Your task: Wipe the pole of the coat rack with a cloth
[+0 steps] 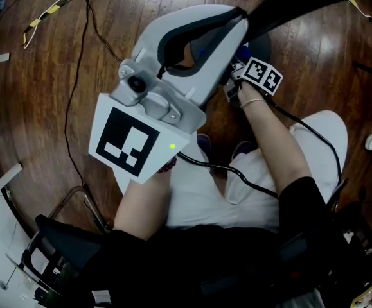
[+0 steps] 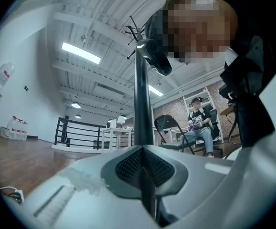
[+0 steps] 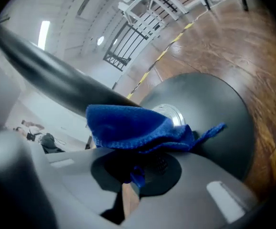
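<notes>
At the foot of the pole (image 3: 37,73), nearest to its own camera, the right gripper (image 3: 137,163) has its jaws closed on a blue cloth (image 3: 128,125). The cloth is bunched in a thick fold and lies against the pole, just above the shiny metal collar (image 3: 172,112). One loose corner of the cloth hangs out to the side of the pole. Below the collar spreads the round black base (image 3: 214,109) of the coat rack, which stands on the wooden floor (image 3: 252,56).

Higher on the pole, the left gripper (image 2: 143,151) appears to be closed around it: in the left gripper view the dark pole rises directly out of the narrow slit between the two jaws. I judge that this gripper steadies the rack while the other one wipes.

The step in hand seems to be the wiping of the lowest part of the pole. To do it well, the cloth should be pressed firmly to the pole and moved along its length, then turned to the other side of the pole, because one pass touches only one face. The loose corner could catch on the collar, so the stroke should better go away from it. The hold on the cloth looks small, so a hard pull may draw it out.

Far up the pole are the hooks (image 2: 135,30), and behind the pole a folding chair (image 2: 168,125) and a black railing (image 2: 76,130).
</notes>
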{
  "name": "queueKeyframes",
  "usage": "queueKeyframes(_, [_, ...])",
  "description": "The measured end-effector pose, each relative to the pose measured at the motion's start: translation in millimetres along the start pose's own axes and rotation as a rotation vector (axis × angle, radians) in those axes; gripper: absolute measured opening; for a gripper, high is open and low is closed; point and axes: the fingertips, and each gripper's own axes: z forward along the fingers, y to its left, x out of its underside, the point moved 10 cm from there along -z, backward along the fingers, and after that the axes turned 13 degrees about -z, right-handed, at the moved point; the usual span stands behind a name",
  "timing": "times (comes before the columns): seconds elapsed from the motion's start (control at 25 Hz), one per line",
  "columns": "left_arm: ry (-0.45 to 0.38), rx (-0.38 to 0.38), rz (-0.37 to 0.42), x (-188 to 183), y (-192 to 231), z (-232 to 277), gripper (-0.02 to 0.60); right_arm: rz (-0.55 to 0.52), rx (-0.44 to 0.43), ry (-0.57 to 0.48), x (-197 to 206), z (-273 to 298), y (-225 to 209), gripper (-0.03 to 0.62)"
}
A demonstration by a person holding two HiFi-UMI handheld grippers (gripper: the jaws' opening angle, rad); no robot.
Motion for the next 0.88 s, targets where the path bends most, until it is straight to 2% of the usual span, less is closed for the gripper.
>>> queueKeyframes(0.24, [-0.007, -0.018, -0.008, 2.2, 4.6, 4.5, 0.006, 0.015, -0.172, -0.115, -7.9, -6.6, 34.3, 0.021])
queueKeyframes(0.4, [-0.005, -0.026, -0.002, 2.2, 8.1, 2.4, 0.006, 0.022, -0.249, -0.209, -22.5, -14.1, 63.9, 0.021])
queueKeyframes(0.52, [-0.024, -0.039, -0.016, 0.8, 13.1, 1.4, 0.006, 0.028, -0.271, -0.243, -33.3, -28.8, 84.3, 0.021])
queueKeyframes(0.68, [-0.043, -0.035, -0.014, 0.5, 16.6, 4.6, 0.006, -0.066, -0.224, -0.23, -54.0, -63.8, 109.5, 0.021])
queueKeyframes(0.76, [-0.026, -0.03, 0.002, 4.5, 17.6, 9.5, 0.006, -0.073, -0.24, -0.227, -62.6, -81.4, 123.5, 0.021])
queueKeyframes(0.88, [0.001, -0.044, -0.008, 11.7, 25.7, 18.5, 0.006, -0.199, -0.278, -0.244, -84.2, -108.7, 144.9, 0.021])
